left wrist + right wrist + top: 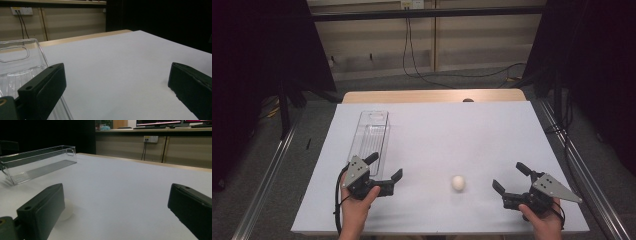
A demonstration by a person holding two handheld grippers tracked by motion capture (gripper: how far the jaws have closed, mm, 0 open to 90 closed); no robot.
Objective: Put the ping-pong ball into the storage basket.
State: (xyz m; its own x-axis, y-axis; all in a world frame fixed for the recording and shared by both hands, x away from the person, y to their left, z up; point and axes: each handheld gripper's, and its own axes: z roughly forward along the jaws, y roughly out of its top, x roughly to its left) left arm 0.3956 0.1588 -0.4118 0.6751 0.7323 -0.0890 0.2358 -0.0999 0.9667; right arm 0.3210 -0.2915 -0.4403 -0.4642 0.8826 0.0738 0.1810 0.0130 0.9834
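Note:
A white egg (457,183) lies on the white table sheet (437,130), between my two grippers and nearer the right one. In the right gripper view the egg (66,210) peeks out behind the left jaw. A long clear plastic bin (371,139) lies on the sheet's left side, running away from me. My left gripper (384,167) is open at the bin's near end, one jaw over its rim; the bin (17,65) appears beside that jaw. My right gripper (509,178) stands open, a short way right of the egg, holding nothing.
The sheet covers a wooden table whose far edge (432,95) shows bare. Metal rails (267,175) run along both sides of the table. Cables (412,55) hang behind it. In the right gripper view the bin (37,162) lies far left.

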